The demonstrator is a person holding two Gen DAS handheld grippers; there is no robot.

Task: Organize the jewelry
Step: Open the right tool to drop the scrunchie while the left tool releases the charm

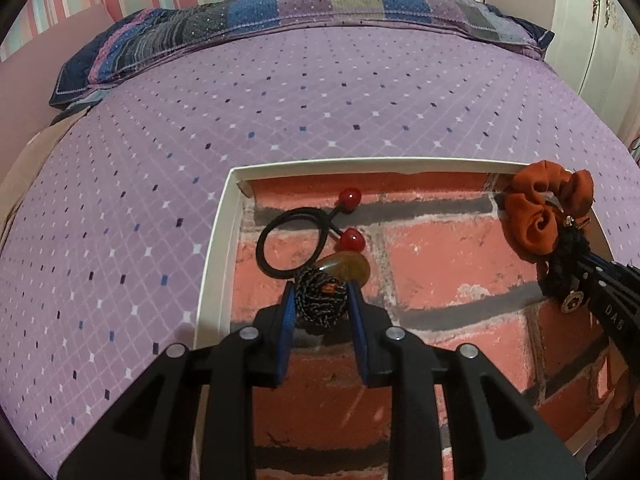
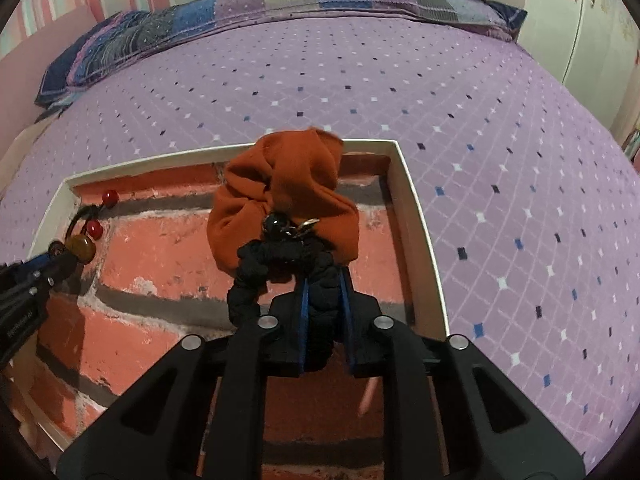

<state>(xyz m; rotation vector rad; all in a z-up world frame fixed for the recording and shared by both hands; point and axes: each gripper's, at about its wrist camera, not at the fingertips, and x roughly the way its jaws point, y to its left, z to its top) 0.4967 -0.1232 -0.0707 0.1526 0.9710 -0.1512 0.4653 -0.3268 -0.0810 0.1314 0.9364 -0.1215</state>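
Brick-patterned tray (image 1: 440,264) is being filled on the purple bedspread (image 1: 160,168); the depositing step is judged in hand. Left gripper (image 1: 320,300) is narrowly parted, a speckled black tie (image 1: 320,300) with amber bead (image 1: 346,266) lodged between the pads at the tray's left. Right gripper (image 2: 322,292), equally narrow, contains a black braided tie (image 2: 280,258); whether clamped cannot be told. Next: wider opening, lift clear. Counted: one orange scrunchie (image 2: 280,196), one red-bobbled tie (image 1: 296,236), two held ties.
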